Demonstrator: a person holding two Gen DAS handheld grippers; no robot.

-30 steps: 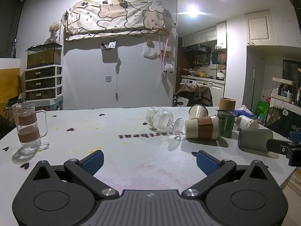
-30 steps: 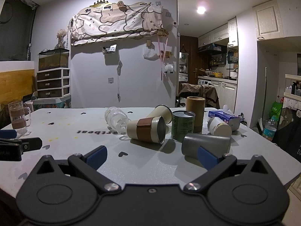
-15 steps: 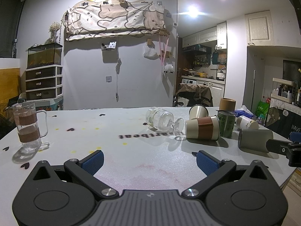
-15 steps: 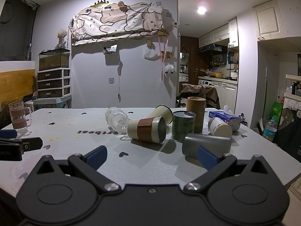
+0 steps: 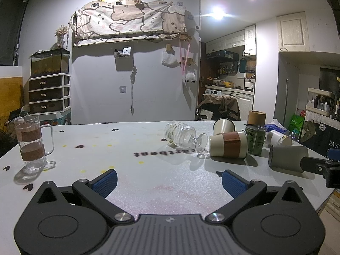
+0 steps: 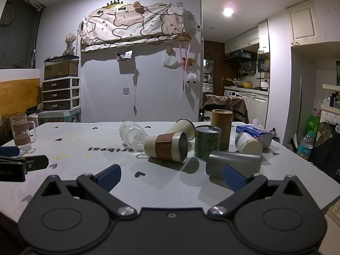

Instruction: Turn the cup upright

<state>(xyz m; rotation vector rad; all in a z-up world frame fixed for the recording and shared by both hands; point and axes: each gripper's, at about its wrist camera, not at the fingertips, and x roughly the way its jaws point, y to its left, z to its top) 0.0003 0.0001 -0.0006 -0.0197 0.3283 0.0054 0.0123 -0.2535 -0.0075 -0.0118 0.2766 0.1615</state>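
Several cups lie on their sides on the white table (image 5: 148, 170). A cream cup with a brown sleeve (image 5: 228, 147) (image 6: 165, 146) lies mid-table, next to a clear ribbed goblet (image 5: 182, 135) (image 6: 132, 133). A grey cup (image 6: 232, 164) (image 5: 285, 158) lies close before my right gripper (image 6: 172, 175), which is open and empty. Another cream cup (image 6: 183, 127) and a white cup (image 6: 248, 143) lie behind. My left gripper (image 5: 169, 181) is open and empty over bare table. One of the right gripper's fingers (image 5: 316, 165) shows at the left wrist view's right edge.
An upright green can (image 6: 207, 140), a brown cardboard tube (image 6: 221, 128) and a tissue pack (image 6: 252, 130) stand among the cups. A glass mug with brown bands (image 5: 31, 143) stands at the far left. The table edge is near on the right.
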